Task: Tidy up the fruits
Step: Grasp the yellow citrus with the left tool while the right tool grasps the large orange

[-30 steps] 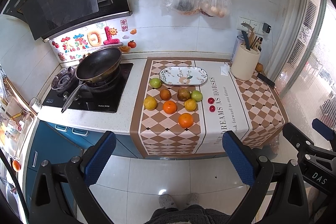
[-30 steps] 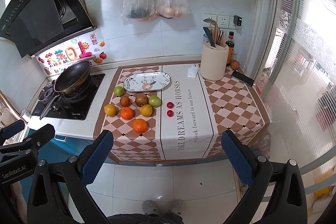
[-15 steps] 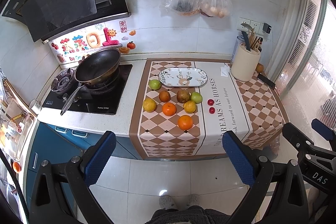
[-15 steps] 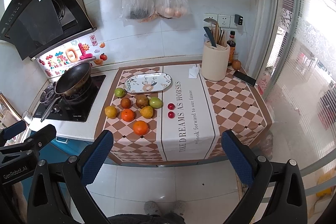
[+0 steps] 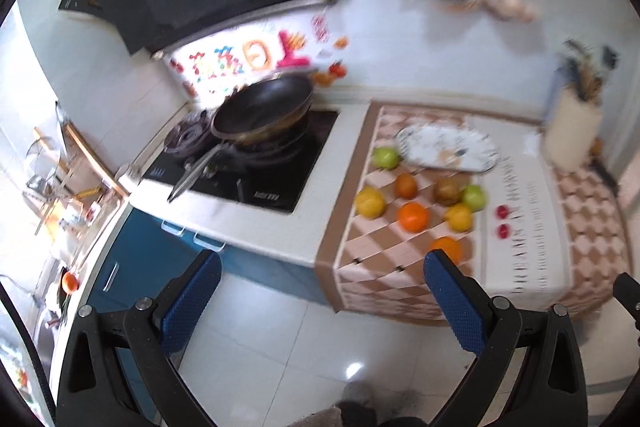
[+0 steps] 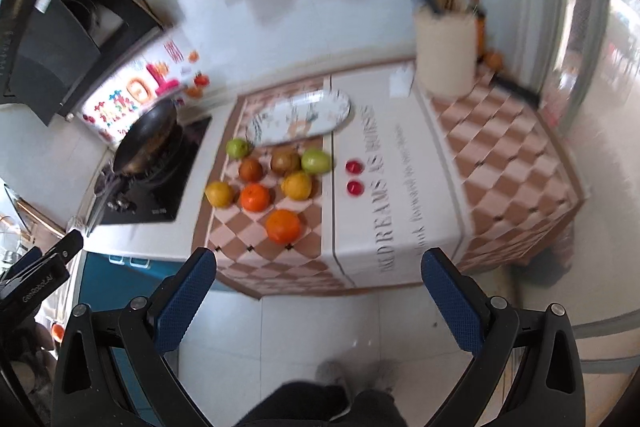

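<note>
Both grippers' fingers spread apart, empty | fruits ahead on table, left of centre | right gripper nearer than left gripper.

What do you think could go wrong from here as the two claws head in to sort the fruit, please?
1. The round orange fruit nearest the counter edge could roll off if nudged.
2. The two small red fruits may slip from a wide claw.
3. The fruits are tightly clustered, so grabbing the yellow fruit could knock the green one beside it; both views are blurred.
</note>
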The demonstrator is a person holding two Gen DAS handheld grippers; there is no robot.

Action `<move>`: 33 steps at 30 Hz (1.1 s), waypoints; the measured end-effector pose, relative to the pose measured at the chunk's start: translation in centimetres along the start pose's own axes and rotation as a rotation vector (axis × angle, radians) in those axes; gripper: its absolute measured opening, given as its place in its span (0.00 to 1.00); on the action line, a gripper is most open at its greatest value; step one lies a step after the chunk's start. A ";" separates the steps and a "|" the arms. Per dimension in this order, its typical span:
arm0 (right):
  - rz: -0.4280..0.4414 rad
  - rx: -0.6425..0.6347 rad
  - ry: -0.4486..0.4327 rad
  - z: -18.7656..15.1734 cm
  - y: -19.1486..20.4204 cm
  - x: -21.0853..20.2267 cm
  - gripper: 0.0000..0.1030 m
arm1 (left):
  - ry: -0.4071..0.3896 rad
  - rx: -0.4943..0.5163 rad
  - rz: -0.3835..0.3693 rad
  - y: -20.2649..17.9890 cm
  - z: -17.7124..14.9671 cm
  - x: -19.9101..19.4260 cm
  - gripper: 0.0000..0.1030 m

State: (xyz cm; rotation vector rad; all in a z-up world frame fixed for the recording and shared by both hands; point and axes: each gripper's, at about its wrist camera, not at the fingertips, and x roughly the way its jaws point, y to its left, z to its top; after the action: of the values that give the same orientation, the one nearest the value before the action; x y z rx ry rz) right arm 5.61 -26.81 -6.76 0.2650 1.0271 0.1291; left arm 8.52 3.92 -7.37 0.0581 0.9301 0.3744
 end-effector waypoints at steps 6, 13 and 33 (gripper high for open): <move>0.040 0.050 0.184 0.9 0.6 13.2 1.00 | 0.148 0.075 0.023 -0.9 1.8 9.3 1.00; -0.007 0.061 0.334 1.3 4.4 25.9 1.00 | 0.353 0.185 -0.077 -2.9 5.4 22.3 0.97; -0.080 0.287 0.569 0.6 5.6 38.1 0.98 | 0.728 0.323 -0.356 -9.2 7.1 39.8 0.75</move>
State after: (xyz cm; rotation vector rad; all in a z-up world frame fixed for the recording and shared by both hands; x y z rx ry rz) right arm 25.79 -12.75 -36.34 0.4625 1.6235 -0.0209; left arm 38.26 9.59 -35.68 0.0499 1.6851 -0.1091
